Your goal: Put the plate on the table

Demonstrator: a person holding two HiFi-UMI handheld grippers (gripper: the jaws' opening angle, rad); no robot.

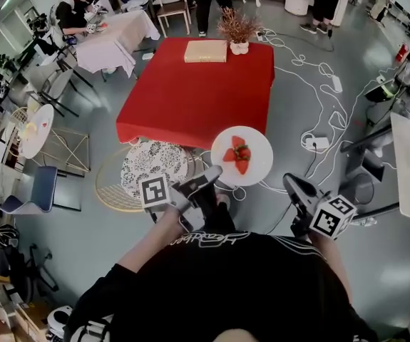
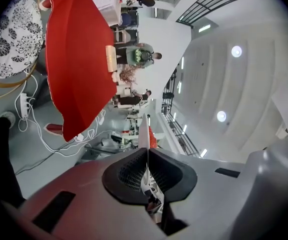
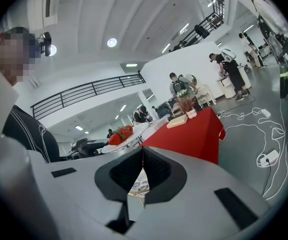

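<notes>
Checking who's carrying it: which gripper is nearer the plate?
Left. The left gripper has its jaws shut on the plate's near rim. The right gripper is apart from it, off to its right and nearer the person, empty.

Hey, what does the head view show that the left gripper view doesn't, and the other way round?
Head view only: the whole round top of the plate and the right tool. Left gripper view only: the plate edge-on between shut jaws, plus ceiling lights. Both: the left tool holding the plate, the red table, the patterned stool.
</notes>
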